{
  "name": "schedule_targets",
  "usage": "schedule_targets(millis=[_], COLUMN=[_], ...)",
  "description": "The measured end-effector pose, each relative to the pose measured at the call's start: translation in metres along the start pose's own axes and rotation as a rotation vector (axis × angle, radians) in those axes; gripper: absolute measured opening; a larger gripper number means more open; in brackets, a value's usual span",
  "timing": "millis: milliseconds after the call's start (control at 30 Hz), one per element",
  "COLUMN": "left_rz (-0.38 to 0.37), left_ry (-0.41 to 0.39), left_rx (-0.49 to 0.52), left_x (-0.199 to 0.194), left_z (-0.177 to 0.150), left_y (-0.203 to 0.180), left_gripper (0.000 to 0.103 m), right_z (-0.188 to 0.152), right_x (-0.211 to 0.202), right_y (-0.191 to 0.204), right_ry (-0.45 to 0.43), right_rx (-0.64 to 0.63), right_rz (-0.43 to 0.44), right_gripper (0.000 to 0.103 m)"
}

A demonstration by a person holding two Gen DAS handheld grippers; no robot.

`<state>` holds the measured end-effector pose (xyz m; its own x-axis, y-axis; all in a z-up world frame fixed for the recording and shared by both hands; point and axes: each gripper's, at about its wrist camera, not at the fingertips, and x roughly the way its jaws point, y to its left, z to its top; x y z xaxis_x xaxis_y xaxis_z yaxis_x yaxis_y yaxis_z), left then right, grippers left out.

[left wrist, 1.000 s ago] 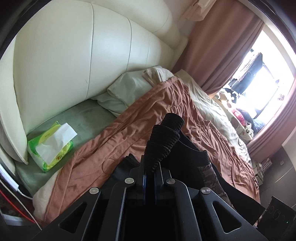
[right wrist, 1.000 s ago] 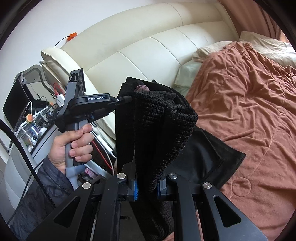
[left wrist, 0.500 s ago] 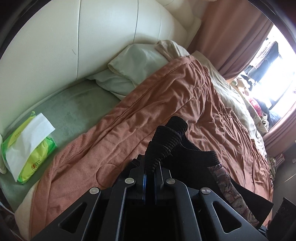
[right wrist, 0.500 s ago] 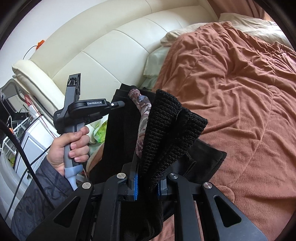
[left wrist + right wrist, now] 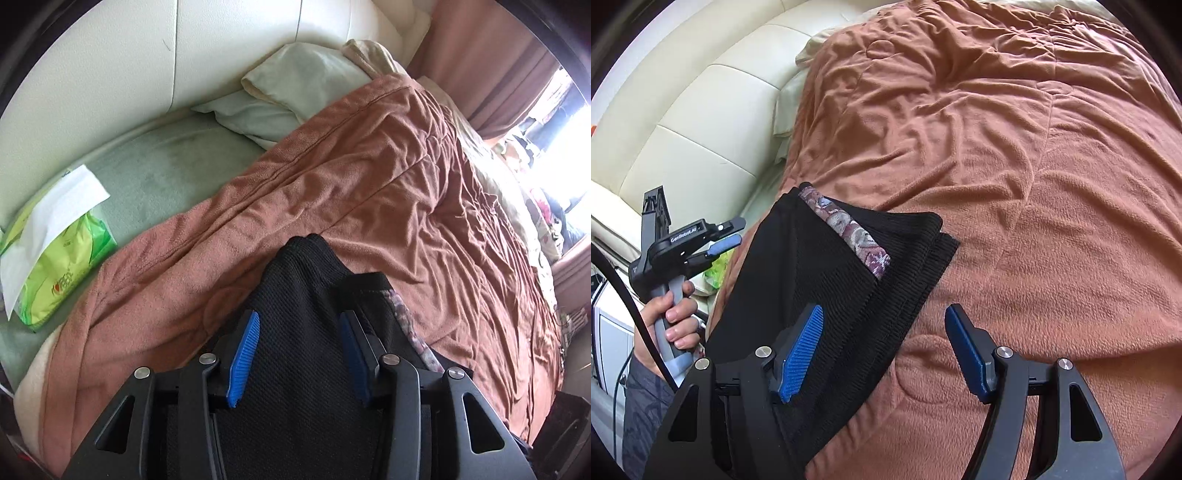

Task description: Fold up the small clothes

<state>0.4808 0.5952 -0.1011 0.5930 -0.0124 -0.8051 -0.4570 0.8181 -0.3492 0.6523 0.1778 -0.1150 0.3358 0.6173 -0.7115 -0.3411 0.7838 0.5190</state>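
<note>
Garment [image 5: 820,288] lies folded beneath both spread claws [image 5: 886,354].

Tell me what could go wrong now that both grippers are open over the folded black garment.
1. The left gripper straddles the black knit garment; lifting away could drag its top layer open.
2. The patterned lining peeks out, so the layers look uneven.
3. The brown blanket is rumpled; the fold may slump.
</note>
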Motion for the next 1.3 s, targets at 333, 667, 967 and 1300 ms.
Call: schedule_targets(millis=[333, 667, 967, 1300], left_rz=[-0.003, -0.01, -0.003, -0.004], left_ry=[-0.046, -0.143, -0.207, -0.236], left_rx=[0.012, 0.028, 0.065, 0.096], left_x=[-0.053, -0.125, -0.187, -0.232], left_z=[-0.048, -0.107, -0.149, -0.194], left_y=[-0.016, -0.063, -0.107, -0.151], left_gripper=[0.059, 0.103, 0.103, 0.103], right_z=[-0.015, -0.046, -0.073, -0.104], right_x=[-0.058, -0.158, -0.231, -0.306], right_y=[0.016, 0.038, 0.033, 0.022], right_ry=[-0.024, -0.107, -0.135, -0.184], right_rx=[-0.073, -0.144, -0.171, -0.192], right_rz=[-0.039, -0.054, -0.035, -0.025], right_gripper=[0.083, 0.103, 0.103, 0.103])
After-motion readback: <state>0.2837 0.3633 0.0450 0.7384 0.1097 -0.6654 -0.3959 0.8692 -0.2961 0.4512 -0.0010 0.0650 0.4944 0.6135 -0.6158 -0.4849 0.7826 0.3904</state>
